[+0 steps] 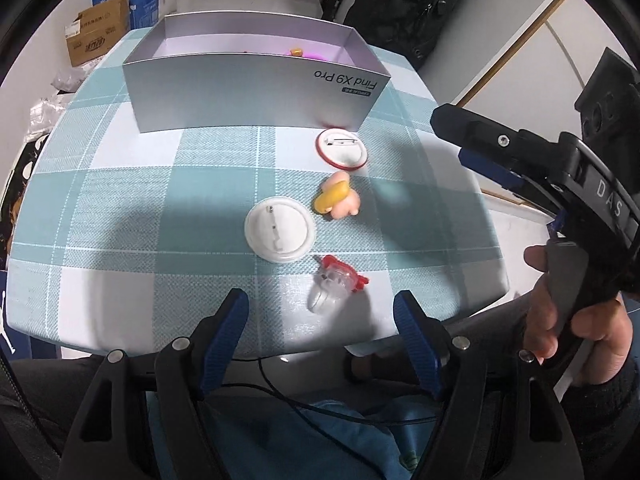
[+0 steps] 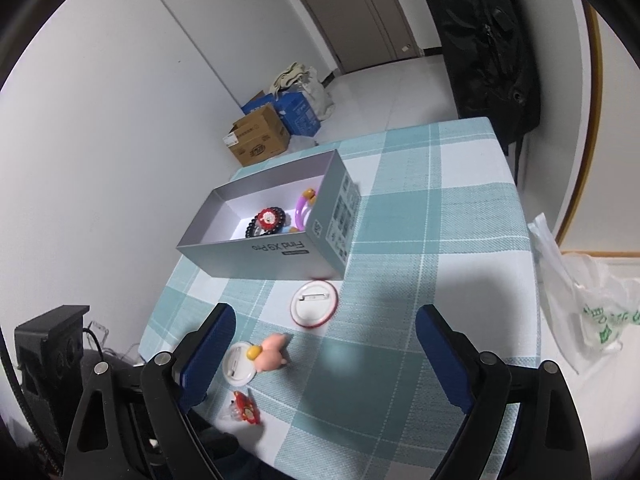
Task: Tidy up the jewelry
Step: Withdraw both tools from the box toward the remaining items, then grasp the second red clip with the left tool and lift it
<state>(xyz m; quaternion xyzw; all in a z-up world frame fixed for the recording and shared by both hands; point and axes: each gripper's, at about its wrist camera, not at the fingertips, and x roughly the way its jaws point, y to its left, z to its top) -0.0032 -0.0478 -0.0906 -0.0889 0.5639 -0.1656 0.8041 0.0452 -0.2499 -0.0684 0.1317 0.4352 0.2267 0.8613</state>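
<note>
A silver phone box (image 1: 256, 92) (image 2: 276, 254) stands open at the back of the checked table, holding a dark bead bracelet (image 2: 267, 218) and a purple ring (image 2: 302, 210). In front of it lie a red-rimmed pin badge (image 1: 342, 148) (image 2: 315, 304), a pink and yellow figure (image 1: 339, 199) (image 2: 270, 354), a white badge (image 1: 280, 227) (image 2: 239, 363) and a clear ring with a red charm (image 1: 334, 286) (image 2: 243, 407). My left gripper (image 1: 320, 318) is open, just short of the clear ring. My right gripper (image 2: 326, 334) (image 1: 472, 140) hangs open above the table, nothing between its fingers.
The table's blue-and-white cloth (image 1: 160, 200) ends close at the near edge, with a dark cable (image 1: 304, 400) and blue fabric below. Cardboard boxes (image 2: 260, 136) sit on the floor beyond. A black bag (image 2: 488, 40) hangs at the back, a plastic bag (image 2: 580, 292) lies to the right.
</note>
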